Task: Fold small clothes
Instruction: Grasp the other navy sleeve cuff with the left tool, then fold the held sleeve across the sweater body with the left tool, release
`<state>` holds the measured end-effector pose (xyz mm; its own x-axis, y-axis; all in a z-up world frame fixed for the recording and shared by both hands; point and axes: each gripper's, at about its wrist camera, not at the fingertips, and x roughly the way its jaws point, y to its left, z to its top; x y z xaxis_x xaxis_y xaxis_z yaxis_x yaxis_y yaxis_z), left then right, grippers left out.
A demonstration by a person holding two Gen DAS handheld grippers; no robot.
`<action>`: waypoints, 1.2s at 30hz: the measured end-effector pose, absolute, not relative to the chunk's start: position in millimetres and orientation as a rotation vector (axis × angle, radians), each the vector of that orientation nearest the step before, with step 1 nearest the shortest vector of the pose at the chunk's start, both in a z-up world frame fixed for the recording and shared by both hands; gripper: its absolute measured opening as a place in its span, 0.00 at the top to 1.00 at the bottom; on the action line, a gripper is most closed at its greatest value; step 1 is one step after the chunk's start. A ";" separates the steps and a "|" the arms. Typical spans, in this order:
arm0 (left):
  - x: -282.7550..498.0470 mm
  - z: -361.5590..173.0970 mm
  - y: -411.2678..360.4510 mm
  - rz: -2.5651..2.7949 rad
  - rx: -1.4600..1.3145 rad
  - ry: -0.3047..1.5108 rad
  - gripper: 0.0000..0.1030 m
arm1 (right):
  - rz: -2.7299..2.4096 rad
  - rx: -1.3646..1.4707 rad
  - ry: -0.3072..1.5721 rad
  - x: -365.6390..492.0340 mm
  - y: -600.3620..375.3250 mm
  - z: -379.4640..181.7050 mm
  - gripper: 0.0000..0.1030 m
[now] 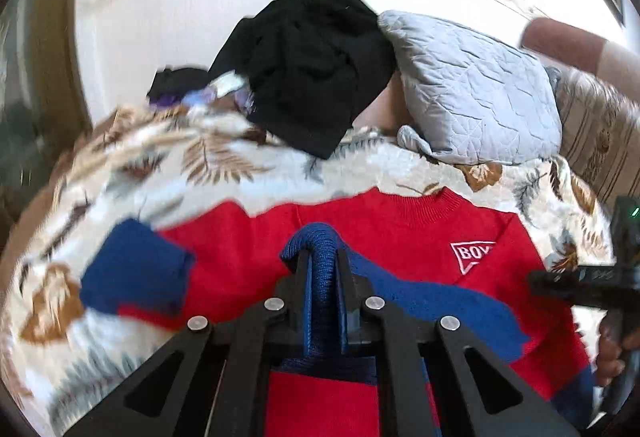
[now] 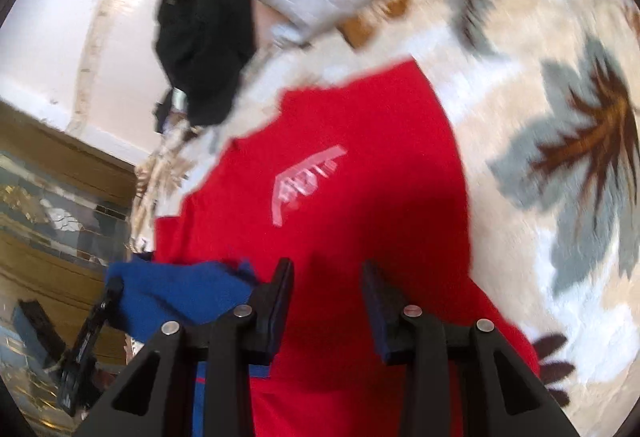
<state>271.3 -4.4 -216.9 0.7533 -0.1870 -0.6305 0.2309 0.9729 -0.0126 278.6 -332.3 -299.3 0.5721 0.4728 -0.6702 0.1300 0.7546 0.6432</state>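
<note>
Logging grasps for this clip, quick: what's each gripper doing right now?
Left gripper: closed on a blue fold of the red sweater.
Right gripper: open, holding nothing, over the sweater.

left gripper [image 1: 322, 257] black, silver rivets | right gripper [image 2: 326, 289] black, apparently alike
</note>
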 end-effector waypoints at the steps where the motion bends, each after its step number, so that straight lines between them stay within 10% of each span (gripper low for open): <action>1: 273.3 -220.8 -1.5 -0.208 0.101 0.703 0.82 | 0.244 0.709 0.952 279.4 -326.4 -297.6 0.61; 6: 285.9 -235.9 45.3 -0.079 0.050 0.829 0.73 | 0.297 0.613 1.024 284.0 -292.1 -300.5 0.61; 9: 278.9 -222.6 100.4 0.018 -0.087 0.777 0.44 | 0.328 0.602 1.025 283.0 -281.7 -298.4 0.61; 13: 279.4 -226.6 179.3 0.126 -0.352 0.789 0.43 | 0.380 0.626 0.998 279.4 -272.3 -294.7 0.29; 36: 318.5 -284.3 205.8 -0.100 -0.981 0.892 0.57 | 0.406 0.610 1.031 288.9 -258.1 -307.3 0.29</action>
